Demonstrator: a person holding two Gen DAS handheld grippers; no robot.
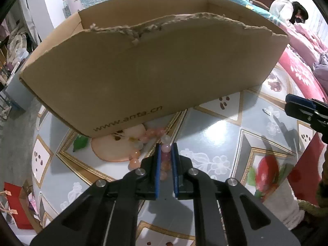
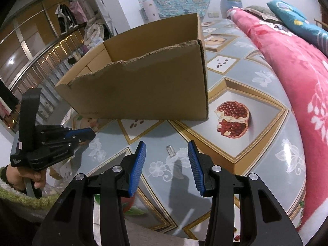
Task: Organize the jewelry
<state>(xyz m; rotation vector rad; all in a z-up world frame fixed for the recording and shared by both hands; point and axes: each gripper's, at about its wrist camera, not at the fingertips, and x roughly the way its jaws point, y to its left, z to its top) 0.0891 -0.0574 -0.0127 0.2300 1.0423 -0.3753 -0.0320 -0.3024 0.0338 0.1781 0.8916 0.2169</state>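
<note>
While the left gripper point(image 1: 166, 149) sits low over the patterned bench point(image 1: 215, 131), its two blue pads are drawn close together and clamp a strand of pink and peach beads, the bead bracelet point(image 1: 165, 148). Part of the strand runs between the pads toward the camera; the rest curls out to the left across a printed apple slice on the bench cover, with its far beads lying just in front of the cardboard box point(image 1: 143, 69). From the right wrist view the same gripper point(image 2: 90, 134) points toward the foot of the box, held level and close to the bench, and the person's left hand point(image 2: 24, 177) wraps the handle beneath it, a fuzzy green cuff at the wrist.

The box stands open-topped on the bench, its near wall torn along the upper edge and printed with a web address low down. How much of the bracelet rests on the bench and how much is lifted is hard to tell.

The right gripper point(image 2: 167, 152) hangs above the bench, well apart from the box, angled downward with its ribbed blue pads spread wide and nothing between them. A small silvery object point(image 2: 170, 150) lies on the bench cover below the gap. A red floral blanket point(image 2: 287, 71) is piled along the right side.
</note>
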